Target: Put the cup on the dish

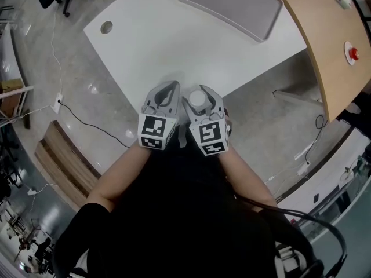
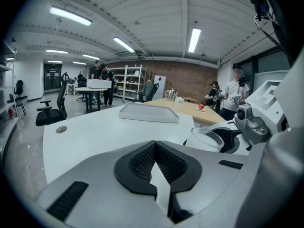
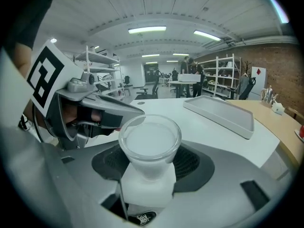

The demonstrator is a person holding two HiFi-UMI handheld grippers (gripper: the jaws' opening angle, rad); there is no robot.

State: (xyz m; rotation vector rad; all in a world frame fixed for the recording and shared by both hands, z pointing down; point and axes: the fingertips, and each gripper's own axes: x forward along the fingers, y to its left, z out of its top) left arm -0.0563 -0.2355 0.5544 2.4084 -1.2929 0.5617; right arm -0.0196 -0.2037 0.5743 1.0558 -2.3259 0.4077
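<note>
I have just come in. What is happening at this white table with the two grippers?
A person stands at the near edge of the white table with a gripper in each hand. The right gripper is shut on a translucent cup, held upright. The left gripper is close beside it, jaws together, with nothing between them. The grey dish lies at the far side of the table, with nothing on it, so the cup is not yet placed.

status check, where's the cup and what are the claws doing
Left claw shut, empty. Right claw shut on the cup at the table's near edge. Empty dish at far side; path clear.
</note>
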